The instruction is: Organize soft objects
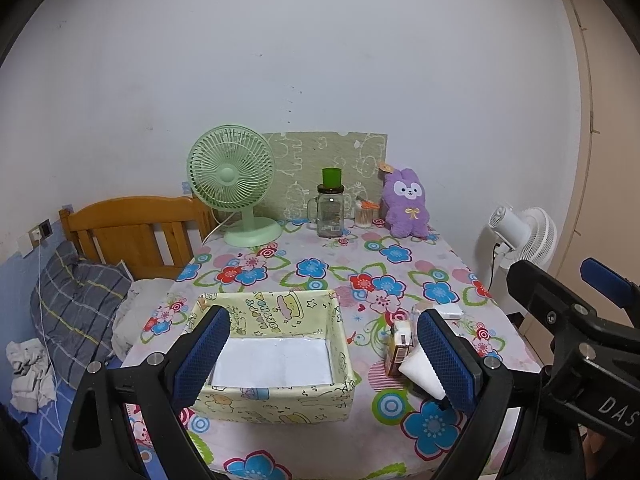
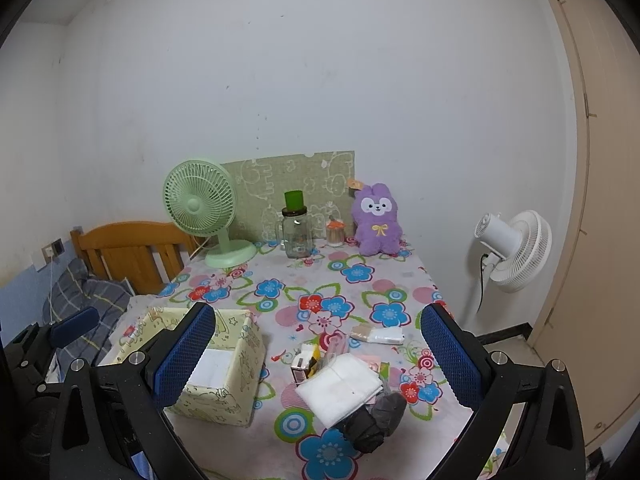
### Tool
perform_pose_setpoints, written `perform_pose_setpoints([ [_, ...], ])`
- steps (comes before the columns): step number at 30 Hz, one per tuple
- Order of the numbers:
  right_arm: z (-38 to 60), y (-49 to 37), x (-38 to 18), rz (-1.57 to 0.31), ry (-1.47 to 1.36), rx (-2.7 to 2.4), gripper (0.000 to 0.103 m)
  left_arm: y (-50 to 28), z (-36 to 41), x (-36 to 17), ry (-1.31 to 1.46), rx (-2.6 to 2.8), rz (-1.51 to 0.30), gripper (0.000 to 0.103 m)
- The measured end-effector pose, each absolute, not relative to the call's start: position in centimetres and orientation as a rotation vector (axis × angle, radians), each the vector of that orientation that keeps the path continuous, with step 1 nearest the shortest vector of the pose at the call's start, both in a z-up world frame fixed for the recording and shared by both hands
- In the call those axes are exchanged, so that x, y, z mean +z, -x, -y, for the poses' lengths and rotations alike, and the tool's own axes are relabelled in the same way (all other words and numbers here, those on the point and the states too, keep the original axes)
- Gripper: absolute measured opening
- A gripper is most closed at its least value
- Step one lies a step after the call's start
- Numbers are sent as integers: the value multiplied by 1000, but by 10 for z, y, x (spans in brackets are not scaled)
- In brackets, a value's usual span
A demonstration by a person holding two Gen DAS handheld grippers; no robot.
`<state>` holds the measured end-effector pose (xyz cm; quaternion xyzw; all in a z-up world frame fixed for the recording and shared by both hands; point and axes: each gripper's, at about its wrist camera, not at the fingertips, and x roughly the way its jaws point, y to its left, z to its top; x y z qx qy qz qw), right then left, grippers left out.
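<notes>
A pale yellow fabric box (image 1: 276, 360) (image 2: 208, 364) with a white bottom stands open on the flowered tablecloth near the front left. To its right lie a folded white cloth (image 2: 340, 388) (image 1: 420, 372), a dark grey bundle (image 2: 376, 416), a small orange carton (image 1: 400, 348) (image 2: 306, 362) and a white packet (image 2: 378, 335). A purple plush rabbit (image 1: 405, 204) (image 2: 378, 220) sits at the back right. My left gripper (image 1: 324, 360) hangs open over the box, empty. My right gripper (image 2: 316, 360) is open above the white cloth, empty.
At the table's back stand a green desk fan (image 1: 234, 188) (image 2: 202, 212), a glass jar with a green lid (image 1: 331, 208) (image 2: 296, 232) and a small toothpick holder (image 1: 365, 214). A bed with a wooden headboard (image 1: 136, 232) is left; a white floor fan (image 2: 512, 250) is right.
</notes>
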<state>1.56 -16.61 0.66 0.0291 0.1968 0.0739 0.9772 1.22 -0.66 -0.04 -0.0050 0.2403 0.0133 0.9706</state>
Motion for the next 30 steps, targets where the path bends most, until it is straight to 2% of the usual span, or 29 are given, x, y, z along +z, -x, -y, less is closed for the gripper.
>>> perform_pose_setpoints([
  [30,169,-30,-5,-445,-52,155,103,-27,16,-13,6,12,-524,95],
])
